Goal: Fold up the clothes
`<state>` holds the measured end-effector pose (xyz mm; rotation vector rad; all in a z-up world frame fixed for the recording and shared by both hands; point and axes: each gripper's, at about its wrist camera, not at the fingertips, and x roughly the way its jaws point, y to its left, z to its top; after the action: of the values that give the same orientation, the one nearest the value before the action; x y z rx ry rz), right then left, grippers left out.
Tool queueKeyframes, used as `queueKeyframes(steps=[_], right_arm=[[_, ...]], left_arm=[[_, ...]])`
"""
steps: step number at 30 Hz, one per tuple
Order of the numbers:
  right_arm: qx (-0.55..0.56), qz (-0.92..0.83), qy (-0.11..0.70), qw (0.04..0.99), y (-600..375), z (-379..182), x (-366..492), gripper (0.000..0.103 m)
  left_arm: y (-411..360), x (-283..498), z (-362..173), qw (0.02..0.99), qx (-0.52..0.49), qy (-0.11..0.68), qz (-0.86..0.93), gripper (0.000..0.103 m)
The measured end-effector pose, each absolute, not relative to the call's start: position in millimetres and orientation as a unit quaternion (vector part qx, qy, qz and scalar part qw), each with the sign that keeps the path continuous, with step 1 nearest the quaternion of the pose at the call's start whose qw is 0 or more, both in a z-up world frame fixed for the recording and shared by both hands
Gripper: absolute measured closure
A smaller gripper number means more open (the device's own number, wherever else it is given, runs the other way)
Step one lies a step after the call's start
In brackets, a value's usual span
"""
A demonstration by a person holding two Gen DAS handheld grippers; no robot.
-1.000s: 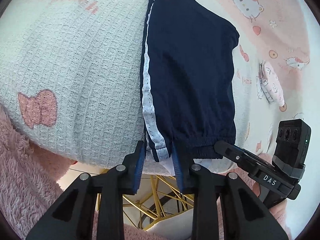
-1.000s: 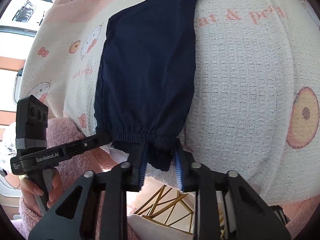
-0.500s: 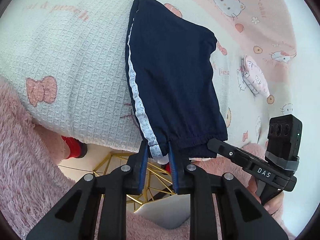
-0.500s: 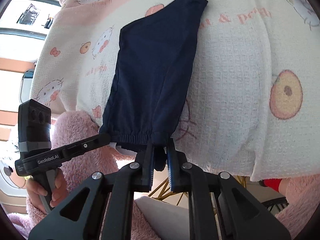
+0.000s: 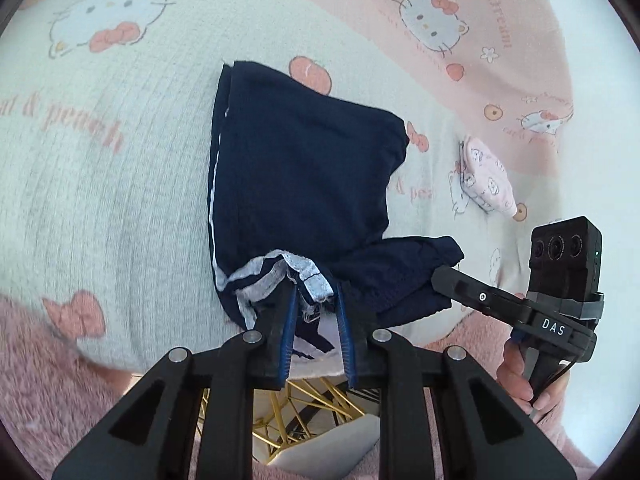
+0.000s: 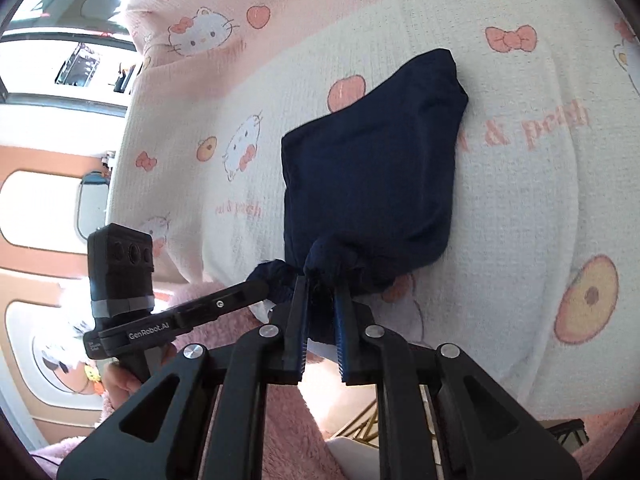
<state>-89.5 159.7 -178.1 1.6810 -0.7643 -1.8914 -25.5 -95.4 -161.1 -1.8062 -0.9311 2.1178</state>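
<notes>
The navy shorts (image 5: 304, 184) are dark blue with a white mesh stripe down one side seam and a gathered elastic waistband. Most of the cloth lies flat on the cat-and-peach blanket (image 5: 120, 184), while the waistband end is lifted and bunched near the blanket's front edge, the striped corner turned over so its white trim shows.

That striped corner sits between the fingers of the left gripper (image 5: 316, 300), whose blue pads stand close together and pinch the trim and the navy cloth behind it. In the right wrist view the other waistband corner is crumpled into a knot between the fingers of the right gripper (image 6: 320, 292), which are nearly closed and clamped on it. Both sets of fingers have just been closing, with the fabric between them.

Each gripper shows in the other's view, side by side along the waistband. A small pink pouch (image 5: 486, 178) lies on the blanket, well apart from the shorts. Fuzzy pink sleeves (image 5: 48, 364) frame the bottom.
</notes>
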Motion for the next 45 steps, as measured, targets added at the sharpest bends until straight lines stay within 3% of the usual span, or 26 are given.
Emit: queueKeyframes(steps=[6, 18, 20, 22, 24, 25, 27, 28, 36, 37, 39, 40, 41, 45], right_arm=[[0.624, -0.700, -0.259, 0.233, 143, -179, -125, 0.092], [0.666, -0.691, -0.210, 0.187, 148, -223, -68, 0.090], [0.672, -0.690, -0.203, 0.176, 154, -229, -54, 0.090], [0.678, -0.686, -0.201, 0.170, 159, -233, -48, 0.090], [0.678, -0.687, -0.200, 0.167, 162, -233, -45, 0.090], [0.677, -0.688, -0.201, 0.167, 162, -232, -44, 0.089], [0.669, -0.692, -0.207, 0.176, 165, -228, -44, 0.076], [0.666, -0.693, -0.211, 0.181, 166, -226, -44, 0.065], [0.666, -0.689, -0.209, 0.196, 169, -238, -43, 0.063], [0.667, -0.688, -0.206, 0.195, 167, -240, -42, 0.064], [0.670, -0.687, -0.203, 0.196, 165, -243, -41, 0.074], [0.668, -0.685, -0.206, 0.202, 165, -240, -38, 0.089], [0.667, -0.684, -0.208, 0.209, 165, -237, -36, 0.094], [0.652, -0.690, -0.213, 0.233, 163, -219, -25, 0.097]], left_arm=[[-96, -49, -168, 0.107, -0.622, -0.331, 0.702, 0.083], [-66, 26, -213, 0.089, -0.675, -0.342, 0.647, 0.082], [-66, 29, -213, 0.087, -0.678, -0.338, 0.647, 0.079], [-65, 32, -213, 0.084, -0.682, -0.334, 0.645, 0.063], [-68, 35, -212, 0.080, -0.677, -0.343, 0.646, 0.057], [-69, 37, -211, 0.079, -0.671, -0.352, 0.648, 0.056], [-73, 39, -209, 0.076, -0.658, -0.368, 0.652, 0.056], [-73, 39, -210, 0.078, -0.653, -0.374, 0.654, 0.056], [-56, 35, -226, 0.079, -0.650, -0.371, 0.659, 0.056], [-55, 35, -225, 0.079, -0.650, -0.367, 0.661, 0.061], [-54, 36, -222, 0.082, -0.648, -0.363, 0.665, 0.086], [-55, 37, -221, 0.083, -0.647, -0.365, 0.664, 0.087], [-56, 39, -217, 0.084, -0.645, -0.364, 0.666, 0.088], [-62, 45, -196, 0.071, -0.631, -0.358, 0.685, 0.088]])
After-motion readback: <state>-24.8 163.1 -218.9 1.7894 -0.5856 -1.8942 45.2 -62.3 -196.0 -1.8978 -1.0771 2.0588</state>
